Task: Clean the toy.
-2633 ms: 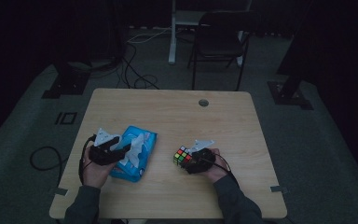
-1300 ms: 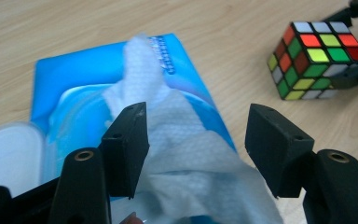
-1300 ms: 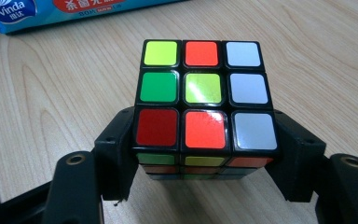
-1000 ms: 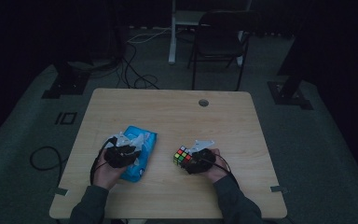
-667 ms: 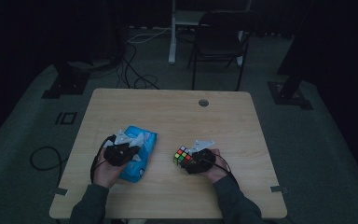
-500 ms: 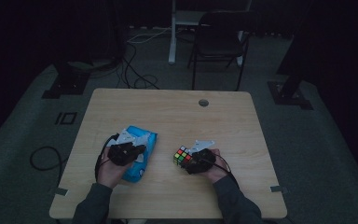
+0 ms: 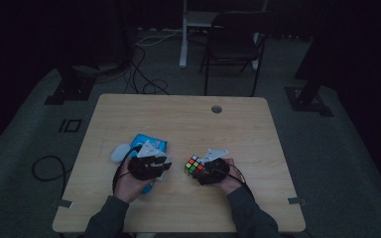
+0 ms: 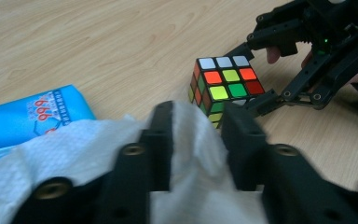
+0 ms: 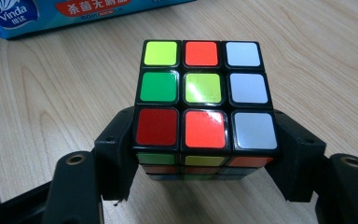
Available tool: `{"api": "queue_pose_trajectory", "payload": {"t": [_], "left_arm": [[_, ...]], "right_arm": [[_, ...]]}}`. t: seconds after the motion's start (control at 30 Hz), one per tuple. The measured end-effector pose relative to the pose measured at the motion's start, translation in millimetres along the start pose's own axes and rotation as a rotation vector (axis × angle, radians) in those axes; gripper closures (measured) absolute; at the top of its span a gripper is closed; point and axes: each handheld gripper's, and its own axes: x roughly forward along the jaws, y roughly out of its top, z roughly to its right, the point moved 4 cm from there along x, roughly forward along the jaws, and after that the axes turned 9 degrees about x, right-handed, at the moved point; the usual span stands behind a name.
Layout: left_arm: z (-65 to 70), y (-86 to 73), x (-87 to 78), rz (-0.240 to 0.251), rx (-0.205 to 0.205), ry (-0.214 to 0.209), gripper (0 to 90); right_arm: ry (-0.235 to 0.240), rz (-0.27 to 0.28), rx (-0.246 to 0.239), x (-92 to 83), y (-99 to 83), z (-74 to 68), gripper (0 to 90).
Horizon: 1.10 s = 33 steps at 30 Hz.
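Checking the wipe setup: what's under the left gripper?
A white tissue held between the left gripper's jaws, over the blue pack. The table beneath them is covered.

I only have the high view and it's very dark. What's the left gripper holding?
Observer: The left gripper is shut on a white tissue; the left gripper view shows it bunched between the jaws.
Operator: And that blue thing under the left hand?
Observer: A blue tissue pack, lying flat, printed "Vinda" in the right gripper view.
Operator: Is the right gripper actually gripping the cube?
Observer: Yes, the right gripper has a jaw against each side of the Rubik's cube, low down near the table.
Operator: Is the cube solved?
Observer: No, its top face mixes yellow, red, white and green.
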Motion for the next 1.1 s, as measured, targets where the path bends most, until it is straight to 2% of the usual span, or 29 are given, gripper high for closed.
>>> {"api": "queue_pose_trajectory", "payload": {"t": [0.1,0.2,0.33,0.43,0.53,0.7,0.8,0.87,1.0,1.1], "left_arm": [[-6.9,1.9,-13.4,0.022,-0.006,0.038,55.7],[-15.4,3.2,-31.3,0.066,-0.026,0.076,55.4],[-26.6,-3.7,-39.4,0.033,-0.038,0.151,55.4],[-32.5,-12.3,-35.5,-0.003,-0.047,0.178,51.0],[-36.0,-23.3,-22.9,-0.054,-0.047,0.183,46.9],[-38.5,-35.7,-2.6,-0.099,-0.048,0.178,42.4],[-39.3,-41.2,4.9,-0.128,-0.046,0.192,41.7],[-40.6,-43.7,7.2,-0.143,-0.050,0.203,44.0],[-45.8,-45.7,5.1,-0.142,-0.085,0.208,61.4],[-45.9,-45.4,3.7,-0.139,-0.081,0.207,64.4]], "right_arm": [[0.001,0.000,0.000,0.0,0.0,0.0,34.1],[0.001,-0.001,0.000,-0.1,0.0,0.0,34.1],[0.000,0.000,-0.001,-0.1,0.0,0.1,34.1],[0.000,-0.001,0.000,0.0,0.0,0.0,34.1],[0.002,0.000,0.000,0.0,0.0,0.1,34.1],[0.002,0.000,-0.002,0.0,0.0,0.3,34.1],[0.002,0.000,-0.003,0.0,0.0,0.3,34.1],[0.003,0.000,-0.003,0.0,0.0,0.3,34.1],[0.003,0.000,-0.003,0.0,0.0,0.3,34.1],[0.004,0.000,-0.003,0.0,0.0,0.4,34.1]]}}
